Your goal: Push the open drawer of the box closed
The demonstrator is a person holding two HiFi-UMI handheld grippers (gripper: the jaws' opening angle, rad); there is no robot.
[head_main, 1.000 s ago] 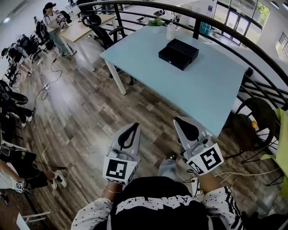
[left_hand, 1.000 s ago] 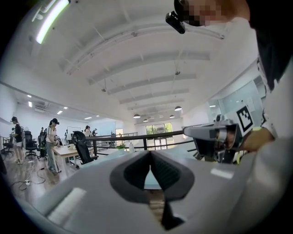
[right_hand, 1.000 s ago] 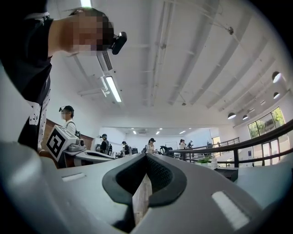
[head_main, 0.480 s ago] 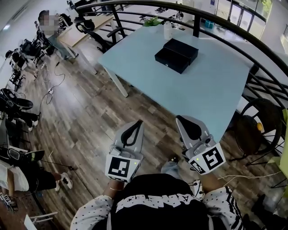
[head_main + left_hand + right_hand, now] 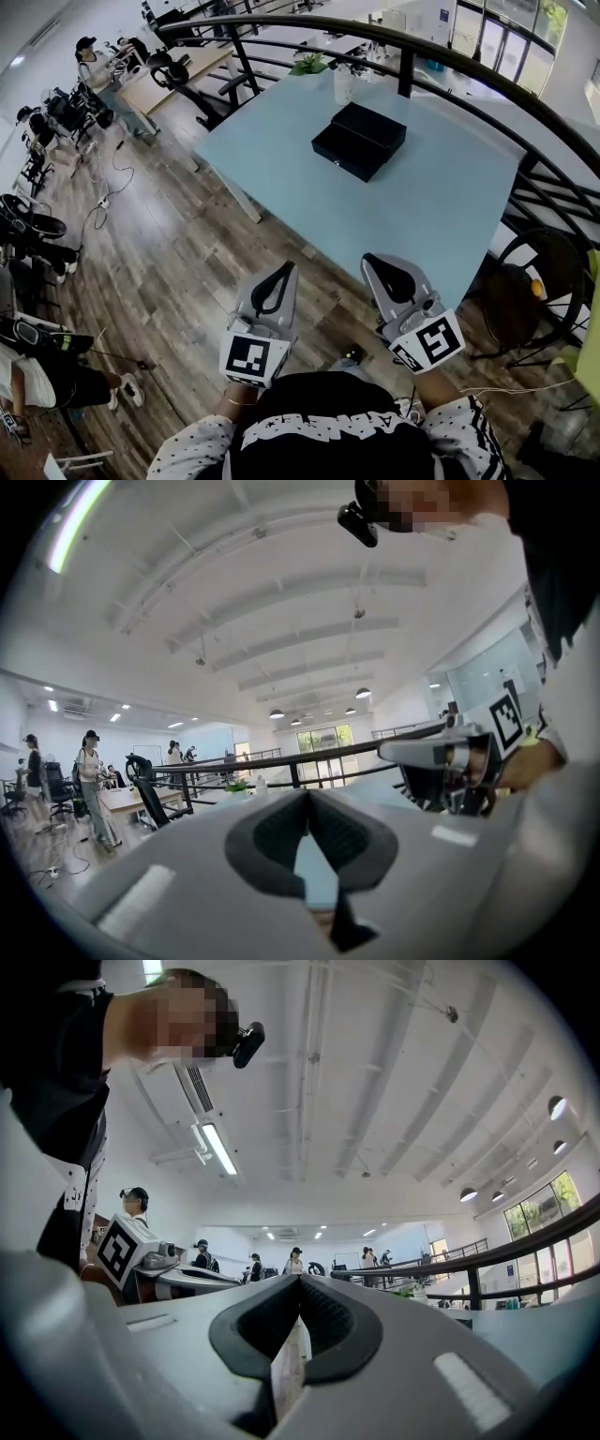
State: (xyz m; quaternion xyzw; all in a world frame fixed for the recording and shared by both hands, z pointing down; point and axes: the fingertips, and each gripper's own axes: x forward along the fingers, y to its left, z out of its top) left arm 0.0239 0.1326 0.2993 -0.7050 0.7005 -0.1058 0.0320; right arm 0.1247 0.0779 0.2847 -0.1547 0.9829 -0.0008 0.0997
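Note:
A black box (image 5: 360, 140) lies on the far half of the pale blue table (image 5: 281, 169), and its drawer (image 5: 336, 155) juts out a little toward me. Both grippers hang low by my body, over the wooden floor and short of the table's near edge, far from the box. My left gripper (image 5: 284, 269) is shut with nothing in it, its tips meeting in the left gripper view (image 5: 307, 795). My right gripper (image 5: 372, 259) is also shut and empty, its jaws closed in the right gripper view (image 5: 299, 1282). Neither gripper view shows the box.
A black curved railing (image 5: 487, 75) runs behind and to the right of the table. A clear bottle (image 5: 343, 84) and a plant (image 5: 309, 64) stand at the table's far edge. A dark round chair (image 5: 525, 281) sits at the right. People and office chairs (image 5: 94, 70) fill the far left.
The table and box have slid down and left in the head view as I came closer. Both grippers stay shut and keep their places by my body.

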